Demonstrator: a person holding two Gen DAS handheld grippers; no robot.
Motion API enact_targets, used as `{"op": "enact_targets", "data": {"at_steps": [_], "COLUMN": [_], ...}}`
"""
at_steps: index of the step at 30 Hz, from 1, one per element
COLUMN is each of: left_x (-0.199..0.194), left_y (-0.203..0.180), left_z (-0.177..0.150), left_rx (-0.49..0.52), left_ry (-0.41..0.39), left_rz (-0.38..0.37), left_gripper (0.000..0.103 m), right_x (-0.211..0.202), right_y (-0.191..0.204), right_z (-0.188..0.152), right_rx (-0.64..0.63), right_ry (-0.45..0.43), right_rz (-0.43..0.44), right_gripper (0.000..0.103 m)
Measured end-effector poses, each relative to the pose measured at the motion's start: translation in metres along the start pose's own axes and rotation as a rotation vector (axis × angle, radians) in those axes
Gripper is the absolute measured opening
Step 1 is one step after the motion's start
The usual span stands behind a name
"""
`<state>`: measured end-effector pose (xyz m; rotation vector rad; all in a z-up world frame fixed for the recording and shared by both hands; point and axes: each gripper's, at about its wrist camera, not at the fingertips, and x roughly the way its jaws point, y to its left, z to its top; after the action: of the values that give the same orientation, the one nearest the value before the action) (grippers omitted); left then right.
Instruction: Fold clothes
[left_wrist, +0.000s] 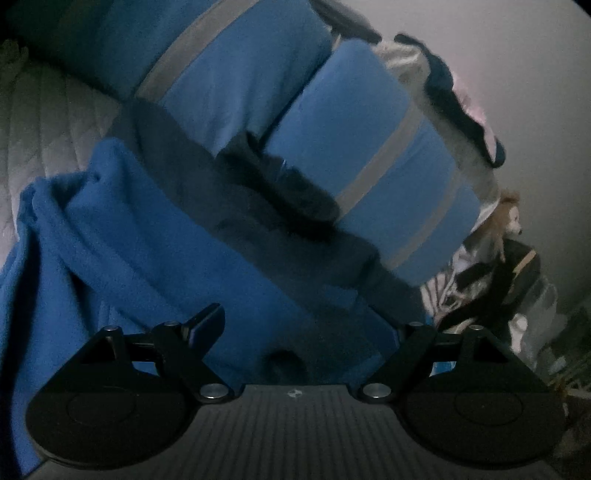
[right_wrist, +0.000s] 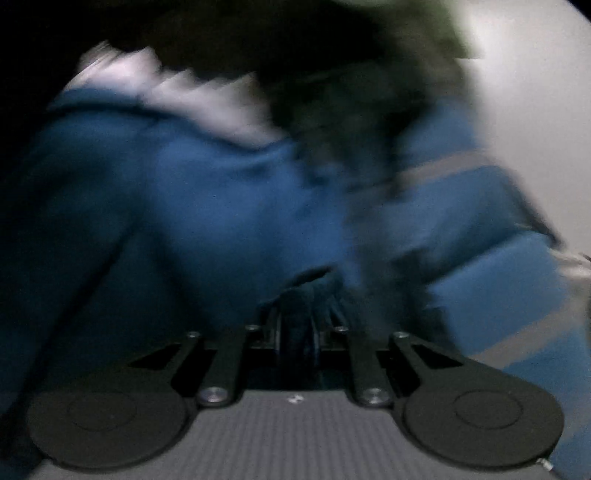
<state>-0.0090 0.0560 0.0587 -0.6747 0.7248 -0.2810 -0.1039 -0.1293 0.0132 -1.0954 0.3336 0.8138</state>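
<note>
A blue fleece garment (left_wrist: 110, 240) with grey stripes on its sleeves (left_wrist: 369, 147) and a dark furry trim (left_wrist: 277, 192) lies rumpled in front of me. In the left wrist view my left gripper (left_wrist: 306, 321) stands open just over the blue cloth, with nothing pinched between its fingers. The right wrist view is blurred. There my right gripper (right_wrist: 297, 325) has its jaws close together, with a fold of the blue garment (right_wrist: 184, 203) pinched between them. The striped sleeve (right_wrist: 498, 258) runs off to the right.
A pale quilted bed cover (left_wrist: 48, 122) lies under the garment. A heap of other clothes (left_wrist: 480, 288) and a small plush toy (left_wrist: 506, 214) sit at the right. A plain light wall (left_wrist: 517, 74) rises behind them.
</note>
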Motion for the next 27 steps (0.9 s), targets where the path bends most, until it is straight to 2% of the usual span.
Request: {"op": "enact_targets", "data": {"at_steps": [3,6,10,12,13,14,17,22,24,25,26,27], "left_x": [0.006,0.016,0.027,0.029,0.029,0.029,0.029,0.033,0.034,0.034,0.033,0.033], "left_y": [0.002,0.004,0.005,0.005,0.005,0.006,0.008,0.007,0.007,0.007,0.008,0.008], "left_z": [-0.005,-0.012,-0.020,-0.022,-0.023,-0.023,-0.022,-0.022,-0.023,-0.023,-0.023,-0.022], "left_rx": [-0.012,-0.042,-0.059,-0.053,-0.054,-0.059,-0.080,-0.085,-0.083,-0.085,-0.088,-0.093], "left_ry": [0.059,0.148,0.220,0.233,0.236,0.237,0.236,0.249,0.254,0.255,0.254,0.249], "left_rz": [-0.003,-0.032,-0.059,-0.054,-0.054,-0.055,-0.057,-0.048,-0.047,-0.048,-0.052,-0.059], "left_gripper": [0.083,0.083,0.083,0.083,0.083,0.083,0.083,0.083,0.083,0.083,0.083,0.083], "right_x": [-0.003,-0.009,-0.010,-0.011,-0.012,-0.013,-0.014,-0.004,0.001,0.001,0.000,-0.001], "right_y": [0.011,0.009,0.012,0.011,0.010,0.008,0.002,-0.002,-0.002,-0.002,-0.004,-0.007], "right_z": [-0.006,-0.008,-0.011,-0.012,-0.012,-0.011,-0.008,-0.008,-0.009,-0.009,-0.009,-0.009], "right_rx": [-0.079,-0.075,-0.103,-0.095,-0.088,-0.076,-0.032,0.006,0.004,0.009,0.022,0.042], "right_ry": [0.049,0.063,0.074,0.062,0.054,0.043,0.019,0.035,0.042,0.039,0.033,0.024], "right_rz": [0.073,0.127,0.171,0.179,0.179,0.171,0.145,0.095,0.093,0.100,0.099,0.088], "right_gripper": [0.015,0.015,0.016,0.024,0.046,0.054,0.061,0.061,0.058,0.035,0.027,0.026]}}
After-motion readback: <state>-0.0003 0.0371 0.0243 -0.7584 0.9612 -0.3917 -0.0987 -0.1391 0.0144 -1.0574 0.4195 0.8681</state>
